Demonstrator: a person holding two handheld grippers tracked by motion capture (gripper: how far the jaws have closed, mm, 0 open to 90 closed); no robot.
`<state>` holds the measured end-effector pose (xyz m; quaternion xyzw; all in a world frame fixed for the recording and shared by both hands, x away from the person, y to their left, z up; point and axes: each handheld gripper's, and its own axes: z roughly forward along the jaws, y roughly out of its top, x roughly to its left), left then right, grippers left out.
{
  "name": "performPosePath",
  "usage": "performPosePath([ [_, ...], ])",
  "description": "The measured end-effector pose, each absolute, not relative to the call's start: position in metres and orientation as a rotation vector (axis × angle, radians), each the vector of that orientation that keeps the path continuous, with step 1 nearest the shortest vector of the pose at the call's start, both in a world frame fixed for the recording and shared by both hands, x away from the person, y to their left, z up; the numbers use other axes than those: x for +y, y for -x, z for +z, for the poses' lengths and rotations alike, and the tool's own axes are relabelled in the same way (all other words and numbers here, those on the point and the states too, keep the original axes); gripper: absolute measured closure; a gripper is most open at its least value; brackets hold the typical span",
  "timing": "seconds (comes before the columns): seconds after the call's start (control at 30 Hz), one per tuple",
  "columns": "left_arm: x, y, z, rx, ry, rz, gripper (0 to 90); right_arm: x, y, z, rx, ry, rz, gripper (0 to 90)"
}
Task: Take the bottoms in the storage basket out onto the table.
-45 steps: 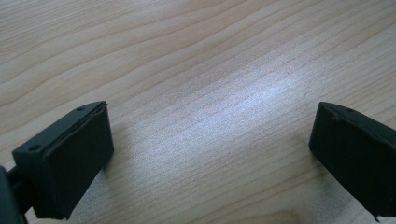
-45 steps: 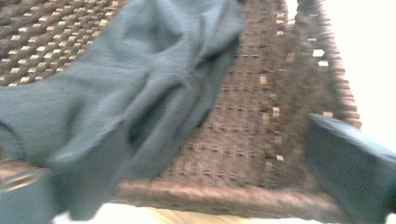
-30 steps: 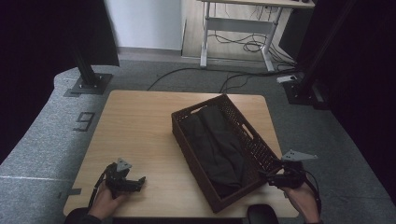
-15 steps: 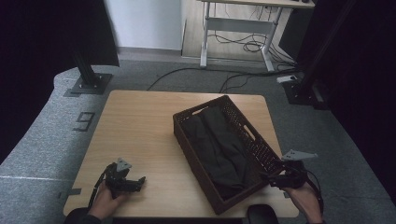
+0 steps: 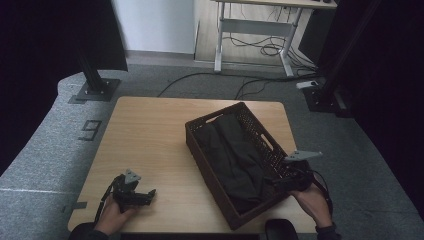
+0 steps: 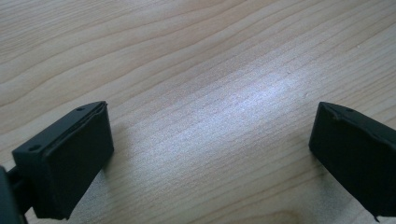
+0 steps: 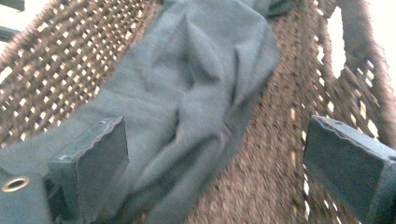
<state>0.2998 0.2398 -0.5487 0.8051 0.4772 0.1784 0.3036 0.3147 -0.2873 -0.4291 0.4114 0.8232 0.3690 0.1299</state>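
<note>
A dark brown woven basket (image 5: 260,131) stands on the right half of the wooden table (image 5: 150,135), with a dark grey cloth (image 5: 235,155) lying crumpled inside it. My right gripper (image 5: 277,181) reaches over the basket's near right rim. Its jaws have just been opening and now stand wide apart. In the right gripper view the gripper (image 7: 215,158) hangs above the cloth (image 7: 187,88), and its pads press on nothing. My left gripper (image 5: 149,196) rests near the table's front left corner. It is open (image 6: 210,154) over bare wood.
The basket (image 7: 280,154) has a handle slot in its right wall. A dark round object (image 5: 280,231) sits at the table's front edge near the right hand. Grey floor, stand bases and cables surround the table.
My right gripper has moved left and slightly up over the basket's rim. The left gripper has kept still.
</note>
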Motion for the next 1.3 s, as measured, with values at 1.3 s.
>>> performPosePath([
  [1.3, 0.240, -0.300, -0.549, 1.266, -2.131, 0.473, 0.0, -0.211, -0.403, -0.472, 2.506, -1.281, 0.926, 0.0],
])
